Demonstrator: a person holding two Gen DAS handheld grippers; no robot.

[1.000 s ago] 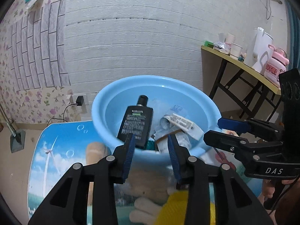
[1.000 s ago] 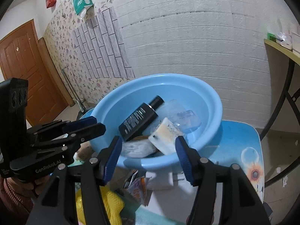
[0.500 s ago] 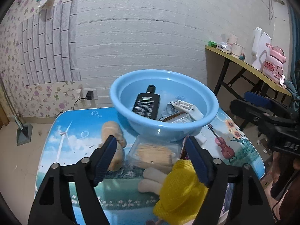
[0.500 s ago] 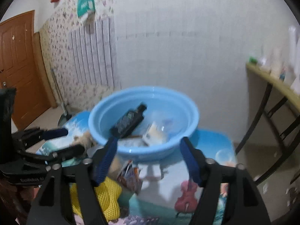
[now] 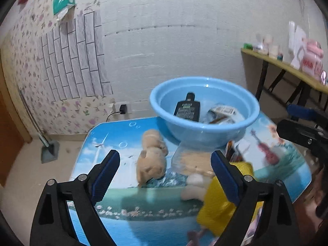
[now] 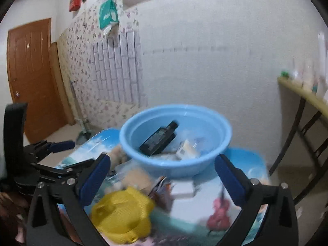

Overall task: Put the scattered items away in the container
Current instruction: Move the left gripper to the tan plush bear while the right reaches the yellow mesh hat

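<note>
A round light-blue plastic basin [image 5: 205,127] sits ahead of both grippers, holding a flat black bottle [image 5: 187,109]. Left gripper [image 5: 165,170] and right gripper [image 6: 162,174] are opening wide, empty, above a yellow mesh pouch [image 6: 121,215].

Left gripper [image 5: 165,173] angled down, jaws opening wide, nothing gripped, right gripper [image 6: 162,176] likewise opening, empty, blue pads [image 6: 229,179] blurred, hand [image 6: 8,203] perhaps behind left gripper

Your left wrist camera looks forward and down along its fingers [image 5: 106,172] from the table's [image 5: 114,194] near edge; your right does likewise. Both share the blue basin [image 5: 205,131] [image 6: 176,164].
</note>
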